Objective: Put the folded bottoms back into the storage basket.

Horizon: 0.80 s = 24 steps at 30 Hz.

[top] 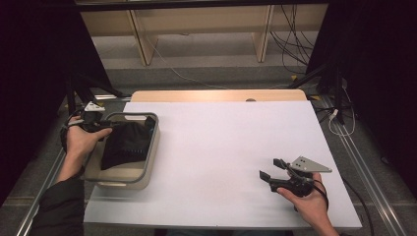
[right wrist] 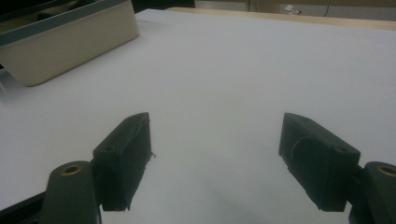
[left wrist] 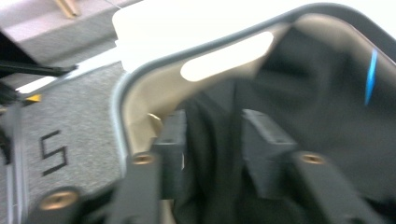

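A beige basket (top: pixel 153 142) with a grey rim stands at the table's left side, and a black cloth (top: pixel 125 145) with a thin blue stripe lies bunched inside it. My left gripper (top: pixel 109 125) reaches over the basket's far left corner. In the left gripper view its jaws (left wrist: pixel 212 126) stand apart inside the basket rim (left wrist: pixel 140 74), with a fold of the black cloth (left wrist: pixel 317 107) between them and loose. My right gripper (top: pixel 268 167) rests low over the white table near the front right. Its jaws (right wrist: pixel 217 126) are wide open with nothing between them.
The white table top (top: pixel 221 137) stretches between the two hands. The basket's side (right wrist: pixel 70 42) lies far off to the left in the right gripper view. Grey floor, metal rails and cables surround the table, with wooden furniture legs beyond it.
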Each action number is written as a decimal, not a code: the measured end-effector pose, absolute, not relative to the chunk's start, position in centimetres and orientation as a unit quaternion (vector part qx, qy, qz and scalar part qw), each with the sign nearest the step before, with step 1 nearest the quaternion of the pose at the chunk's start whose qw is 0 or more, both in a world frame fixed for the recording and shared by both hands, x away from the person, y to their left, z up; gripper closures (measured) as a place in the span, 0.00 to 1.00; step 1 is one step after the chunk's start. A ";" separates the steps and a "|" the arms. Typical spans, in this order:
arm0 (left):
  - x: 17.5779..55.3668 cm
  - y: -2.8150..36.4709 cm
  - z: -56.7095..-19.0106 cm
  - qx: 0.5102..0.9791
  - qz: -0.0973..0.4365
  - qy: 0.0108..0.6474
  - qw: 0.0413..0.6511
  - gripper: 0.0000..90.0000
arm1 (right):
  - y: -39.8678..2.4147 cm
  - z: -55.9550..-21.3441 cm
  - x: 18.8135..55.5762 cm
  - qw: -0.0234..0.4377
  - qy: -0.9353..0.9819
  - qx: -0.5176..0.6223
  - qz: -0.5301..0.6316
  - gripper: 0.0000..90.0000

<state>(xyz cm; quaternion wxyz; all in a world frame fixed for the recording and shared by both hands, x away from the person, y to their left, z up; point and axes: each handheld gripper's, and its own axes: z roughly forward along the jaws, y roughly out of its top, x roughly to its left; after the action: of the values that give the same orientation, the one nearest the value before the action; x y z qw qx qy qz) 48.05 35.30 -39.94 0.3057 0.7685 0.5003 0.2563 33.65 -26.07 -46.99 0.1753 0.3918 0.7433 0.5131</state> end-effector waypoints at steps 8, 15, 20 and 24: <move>47.6 31.8 -39.5 0.784 0.231 0.480 0.318 0.80 | -26.1 -46.9 33.6 0.176 0.743 0.393 0.512 0.29; 48.7 28.5 -41.7 0.797 0.180 0.497 0.293 0.96 | -26.1 -46.9 33.6 0.177 0.744 0.391 0.512 0.29; 50.3 26.6 -43.8 0.801 0.144 0.518 0.263 0.99 | -26.2 -47.0 33.6 0.176 0.743 0.393 0.513 0.29; 50.7 25.8 -45.0 0.813 0.130 0.512 0.245 0.99 | -26.2 -46.9 33.6 0.176 0.744 0.392 0.512 0.29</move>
<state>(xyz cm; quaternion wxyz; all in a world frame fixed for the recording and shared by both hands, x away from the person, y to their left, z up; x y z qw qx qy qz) 50.74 25.82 -45.03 0.2449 0.8127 0.5124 0.1304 33.64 -26.21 -46.94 0.1761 0.3921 0.7435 0.5123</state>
